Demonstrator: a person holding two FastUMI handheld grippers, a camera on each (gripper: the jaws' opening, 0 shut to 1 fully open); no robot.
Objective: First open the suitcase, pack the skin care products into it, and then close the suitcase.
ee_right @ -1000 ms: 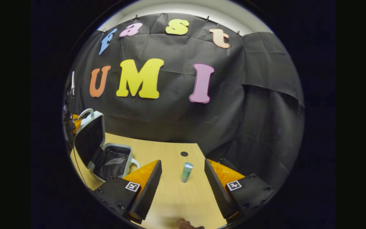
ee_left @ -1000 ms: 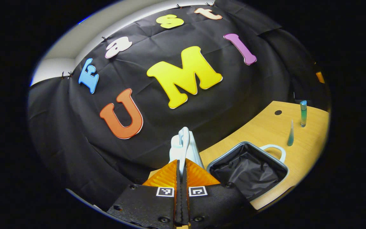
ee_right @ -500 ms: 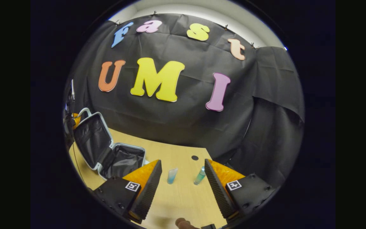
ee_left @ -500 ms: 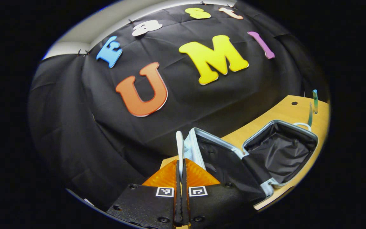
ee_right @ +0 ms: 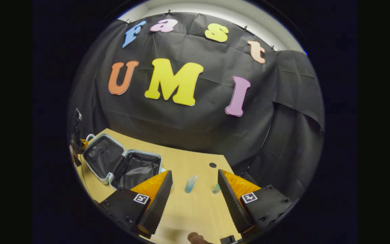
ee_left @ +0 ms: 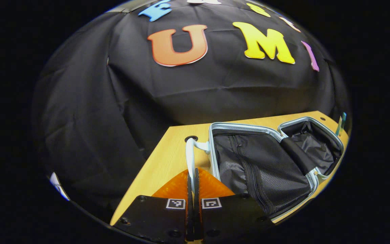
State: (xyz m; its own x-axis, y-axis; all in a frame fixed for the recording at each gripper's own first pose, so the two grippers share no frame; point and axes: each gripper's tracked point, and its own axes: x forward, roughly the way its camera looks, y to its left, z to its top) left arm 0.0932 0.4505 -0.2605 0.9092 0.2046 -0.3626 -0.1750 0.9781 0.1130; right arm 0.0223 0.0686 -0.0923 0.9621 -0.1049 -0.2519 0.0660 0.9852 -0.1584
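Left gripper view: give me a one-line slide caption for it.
Left hand-held gripper shut on the white handle of the light-blue, black-lined suitcase, its lid laid open on the light wooden table.

My left gripper (ee_left: 192,183) and right gripper (ee_right: 195,189) look alike: black screwed bodies, square black-and-white markers, orange ribbed wedge fingers (ee_right: 152,184) faced with black ridged pads.

we see suitcase (ee_right: 122,165) lying open on table (ee_right: 185,217) at left, tube (ee_right: 191,184) right of it, bottle (ee_right: 215,188) right of tube
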